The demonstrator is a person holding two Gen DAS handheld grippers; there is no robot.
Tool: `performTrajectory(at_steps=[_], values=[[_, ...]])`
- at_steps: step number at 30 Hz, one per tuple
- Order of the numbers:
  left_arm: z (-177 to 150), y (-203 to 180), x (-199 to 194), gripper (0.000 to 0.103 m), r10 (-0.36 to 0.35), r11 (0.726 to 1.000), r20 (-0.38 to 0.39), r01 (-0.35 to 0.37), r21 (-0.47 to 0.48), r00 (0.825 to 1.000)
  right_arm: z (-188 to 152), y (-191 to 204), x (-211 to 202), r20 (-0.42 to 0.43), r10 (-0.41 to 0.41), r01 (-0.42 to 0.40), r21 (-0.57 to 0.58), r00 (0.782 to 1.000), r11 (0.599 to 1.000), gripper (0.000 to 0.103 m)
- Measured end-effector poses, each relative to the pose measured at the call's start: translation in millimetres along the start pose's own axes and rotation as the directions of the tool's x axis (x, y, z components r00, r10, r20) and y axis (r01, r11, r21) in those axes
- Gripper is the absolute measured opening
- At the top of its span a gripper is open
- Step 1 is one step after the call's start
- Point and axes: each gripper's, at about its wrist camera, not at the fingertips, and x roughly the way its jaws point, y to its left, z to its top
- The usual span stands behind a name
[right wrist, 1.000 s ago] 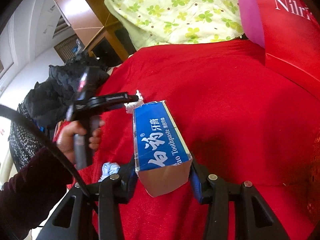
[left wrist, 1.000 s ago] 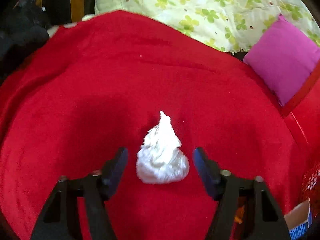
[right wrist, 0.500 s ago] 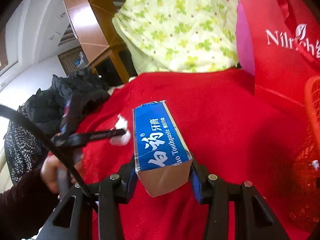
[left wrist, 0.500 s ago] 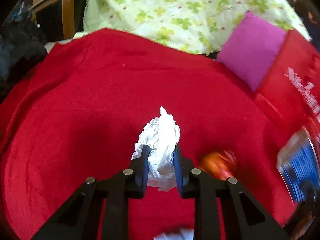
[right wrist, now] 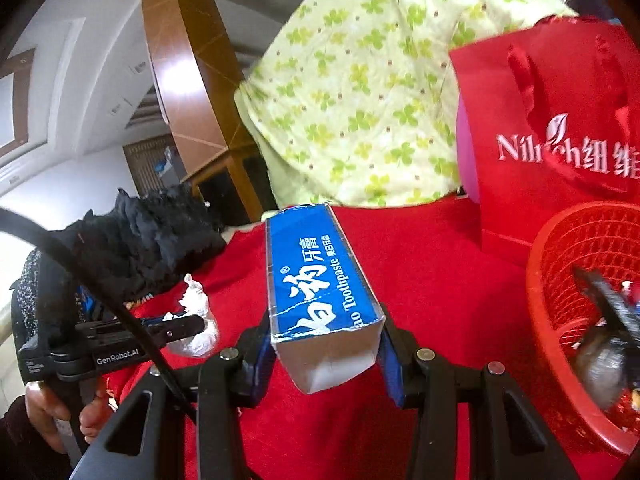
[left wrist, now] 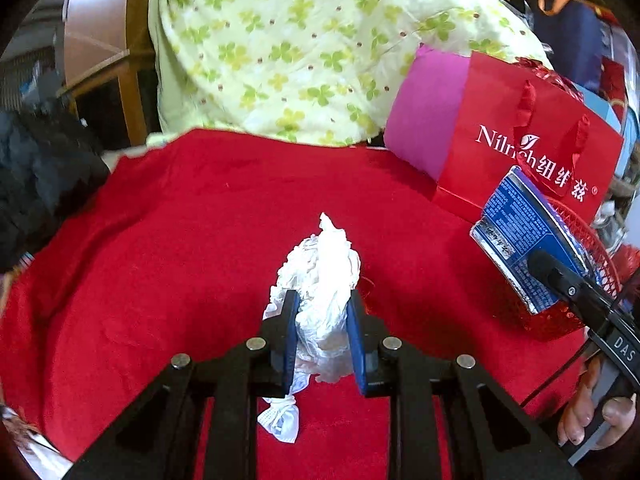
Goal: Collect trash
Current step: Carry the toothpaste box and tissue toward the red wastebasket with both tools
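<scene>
My left gripper (left wrist: 322,336) is shut on a crumpled white tissue (left wrist: 320,272) and holds it above the red blanket (left wrist: 160,240). The tissue also shows in the right wrist view (right wrist: 198,320), pinched in the left gripper (right wrist: 192,326). My right gripper (right wrist: 326,354) is shut on a blue toothpaste box (right wrist: 316,276), held above the blanket next to a red mesh basket (right wrist: 560,320). In the left wrist view the box (left wrist: 524,236) hangs over the basket (left wrist: 560,312) at the right.
A red paper bag (left wrist: 520,140) and a pink cushion (left wrist: 424,120) stand behind the basket. A green flowered cloth (left wrist: 300,48) lies at the back, dark clothing (left wrist: 36,184) at the left. A small white scrap (left wrist: 282,420) lies on the blanket. The basket holds dark trash (right wrist: 604,344).
My left gripper closed on the tissue and lifted it off the blanket, swinging right. My right gripper carried the toothpaste box up and right toward the red basket.
</scene>
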Motion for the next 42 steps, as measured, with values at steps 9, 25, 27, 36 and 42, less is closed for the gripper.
performTrajectory(at_steps=[9, 25, 27, 36, 42], values=[[1.9, -22.3, -24.2, 0.024, 0.049, 0.998, 0.039, -0.05, 0.031, 0.998, -8.5, -7.5, -39.7, 0.067, -0.045, 0.043, 0.038, 0.997, 0.998, 0.048], [-9.4, -51.7, -42.9, 0.024, 0.037, 0.992, 0.067, -0.045, 0.116, 0.997, -19.8, -11.1, -82.2, 0.118, -0.093, 0.089, 0.043, 0.989, 0.995, 0.048], [-11.0, -54.5, -41.5, 0.024, 0.037, 0.992, 0.063, -0.045, 0.119, 0.997, -20.3, -13.1, -81.1, 0.119, -0.097, 0.092, 0.044, 0.988, 0.995, 0.048], [-17.9, -67.6, -30.4, 0.024, 0.036, 0.99, 0.034, -0.04, 0.136, 0.999, -22.1, -21.4, -79.3, 0.118, -0.093, 0.086, 0.063, 0.989, 0.994, 0.048], [-21.4, -77.1, -26.5, 0.025, 0.04, 0.987, 0.024, -0.043, 0.152, 0.999, -23.7, -18.8, -83.2, 0.128, -0.088, 0.082, 0.053, 0.988, 0.995, 0.048]])
